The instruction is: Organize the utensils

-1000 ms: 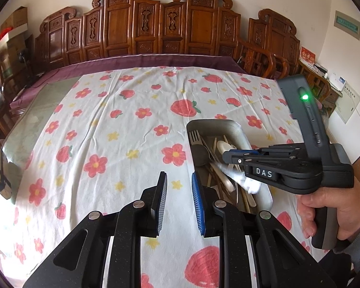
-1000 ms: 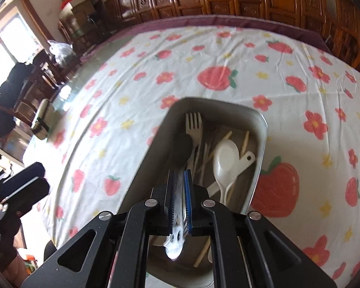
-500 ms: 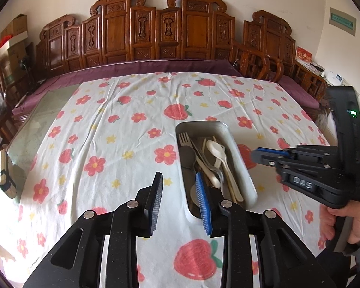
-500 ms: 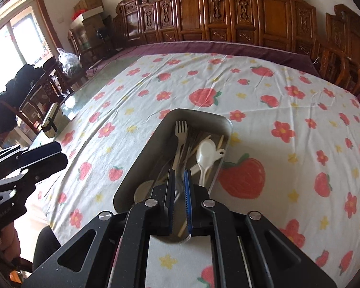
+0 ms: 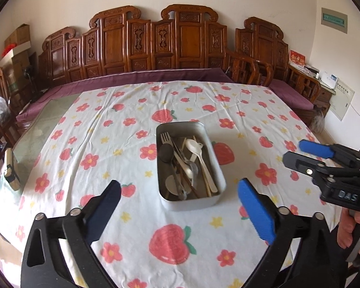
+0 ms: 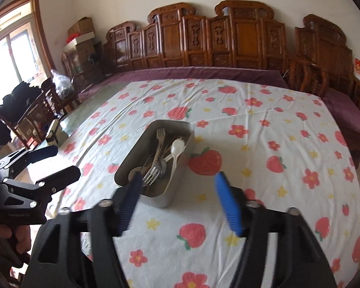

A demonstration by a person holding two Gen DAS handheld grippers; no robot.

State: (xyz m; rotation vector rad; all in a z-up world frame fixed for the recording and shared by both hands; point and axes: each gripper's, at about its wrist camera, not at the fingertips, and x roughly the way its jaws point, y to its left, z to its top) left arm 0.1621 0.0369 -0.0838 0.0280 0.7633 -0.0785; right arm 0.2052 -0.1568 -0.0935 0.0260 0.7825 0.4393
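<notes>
Both empty: left gripper (image 5: pixel 178 200) and right gripper (image 6: pixel 178 198) jaws opening, short of utensil-filled metal tray (image 5: pixel 218 168).

A: What can't be made out?
B: In the metal tray (image 5: pixel 216 168) the utensils (image 5: pixel 187 165) overlap, so their lower ends are hidden. The right gripper (image 6: pixel 177 204) is motion-blurred, its left finger covering the tray's near corner.
A: And at the edges?
B: The hand (image 5: pixel 352 230) holding it is cut off by the frame.
</notes>
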